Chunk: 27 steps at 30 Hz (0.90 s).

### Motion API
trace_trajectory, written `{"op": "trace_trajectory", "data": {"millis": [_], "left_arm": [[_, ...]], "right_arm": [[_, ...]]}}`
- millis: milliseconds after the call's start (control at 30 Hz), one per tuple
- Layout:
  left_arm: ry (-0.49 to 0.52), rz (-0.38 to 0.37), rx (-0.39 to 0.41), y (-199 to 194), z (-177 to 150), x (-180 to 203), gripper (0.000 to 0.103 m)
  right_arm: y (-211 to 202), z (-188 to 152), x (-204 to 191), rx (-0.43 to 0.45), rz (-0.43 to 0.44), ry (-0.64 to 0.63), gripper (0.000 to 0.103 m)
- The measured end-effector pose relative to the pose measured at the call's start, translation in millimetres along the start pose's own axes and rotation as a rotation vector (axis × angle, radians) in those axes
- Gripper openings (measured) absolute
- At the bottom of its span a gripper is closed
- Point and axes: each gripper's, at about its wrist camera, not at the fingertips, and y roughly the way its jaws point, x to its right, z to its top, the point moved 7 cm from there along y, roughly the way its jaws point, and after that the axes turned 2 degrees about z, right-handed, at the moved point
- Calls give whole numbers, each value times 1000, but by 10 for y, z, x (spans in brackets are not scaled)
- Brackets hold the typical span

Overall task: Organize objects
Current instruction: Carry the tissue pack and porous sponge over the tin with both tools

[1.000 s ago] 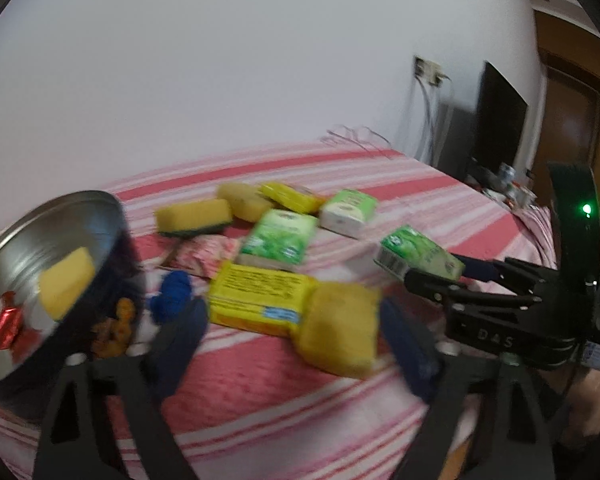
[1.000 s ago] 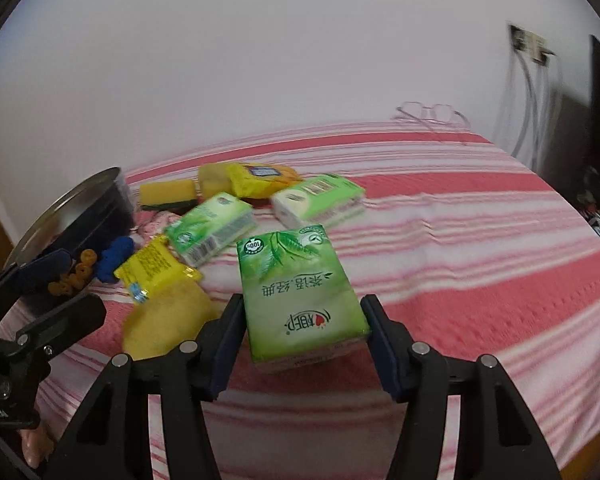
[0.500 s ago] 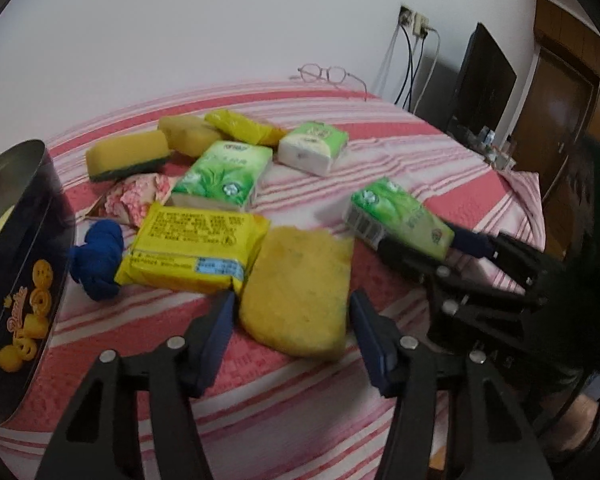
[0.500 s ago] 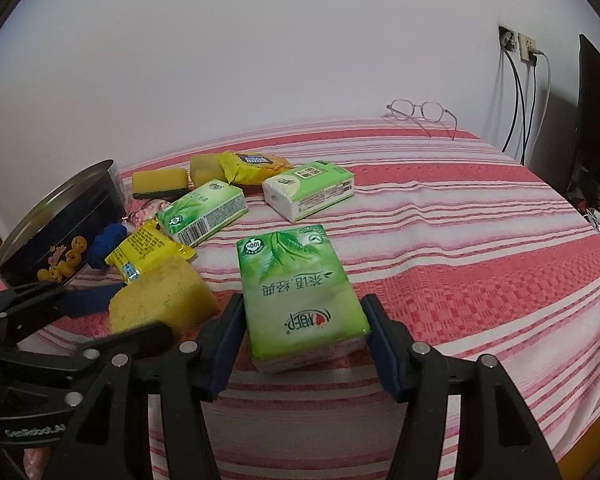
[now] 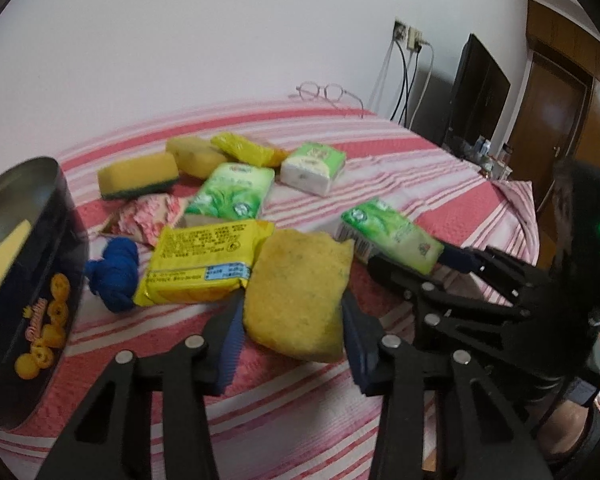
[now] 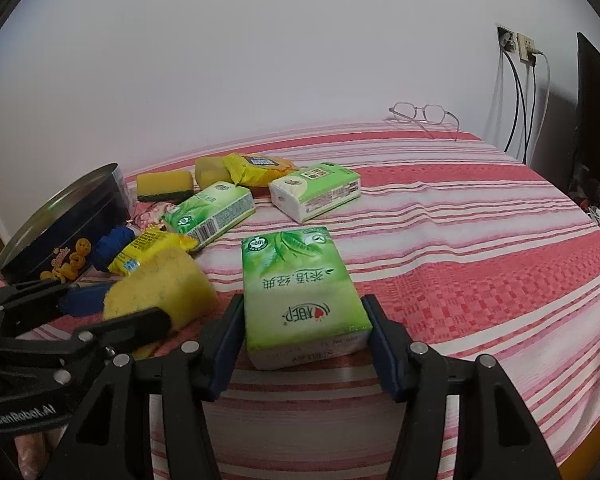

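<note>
Left tool (image 5: 292,336) closing on yellow sponge (image 5: 298,294), a porous, soft slab between both blue ribbed pads, lying on the striped woven bed (image 6: 460,280). Right tool (image 6: 306,344) pinches glossy green tissue pack (image 6: 302,292). Round metal tin (image 5: 24,280) at 9 o'clock of the sponge.
</note>
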Motion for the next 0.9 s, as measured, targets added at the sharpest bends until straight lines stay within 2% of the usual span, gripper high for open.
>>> {"op": "trace_trajectory", "data": {"millis": [333,900], "left_arm": [[-4,-16,40,-140,41,-23,44],[-58,-34,177,-552,243,-225,44]], "right_arm": [[-132,97,-68,57,8,1,59],[-328,268,-213,133,34,-6,59]]}}
